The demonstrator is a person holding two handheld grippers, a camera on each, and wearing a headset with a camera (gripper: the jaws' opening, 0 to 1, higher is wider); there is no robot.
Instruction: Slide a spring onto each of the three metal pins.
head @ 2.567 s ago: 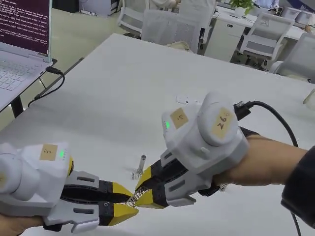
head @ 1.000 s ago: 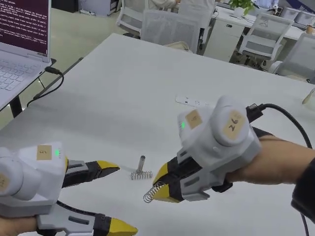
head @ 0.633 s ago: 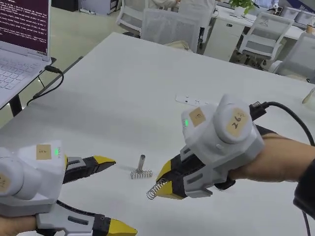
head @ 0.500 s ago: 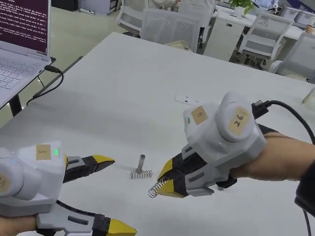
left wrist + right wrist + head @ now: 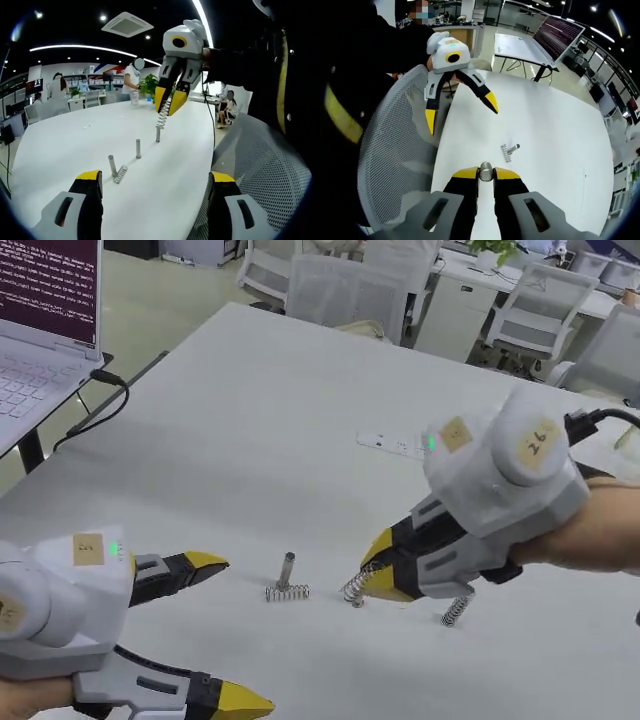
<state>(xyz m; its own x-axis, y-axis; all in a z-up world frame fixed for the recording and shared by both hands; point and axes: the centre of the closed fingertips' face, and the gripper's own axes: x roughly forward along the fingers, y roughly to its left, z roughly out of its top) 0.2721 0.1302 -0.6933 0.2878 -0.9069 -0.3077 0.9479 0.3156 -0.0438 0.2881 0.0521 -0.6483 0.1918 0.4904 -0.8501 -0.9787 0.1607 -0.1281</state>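
White, yellow-tipped: left hand-held gripper [image 5: 235, 633] and right hand-held gripper [image 5: 375, 570] (tan stickers [image 5: 88, 548]).

Bright, even overhead light; a ceiling strip light [image 5: 90, 47] glares in the left gripper view. The right claw [image 5: 370, 575] casts a soft shadow on the white bench [image 5: 300, 420]. Both gripper views bend at their edges.

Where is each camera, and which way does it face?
Head view: on the head, looking down at the table; left gripper, right gripper, forearm show.
Left gripper view: on the left gripper, looking along its open jaws at the right gripper holding a spring.
Right gripper view: on the right gripper, looking over its shut jaws at the left gripper and the person's clothes.
Shared: each gripper view shows the other gripper; all show the pin beside a loose spring.
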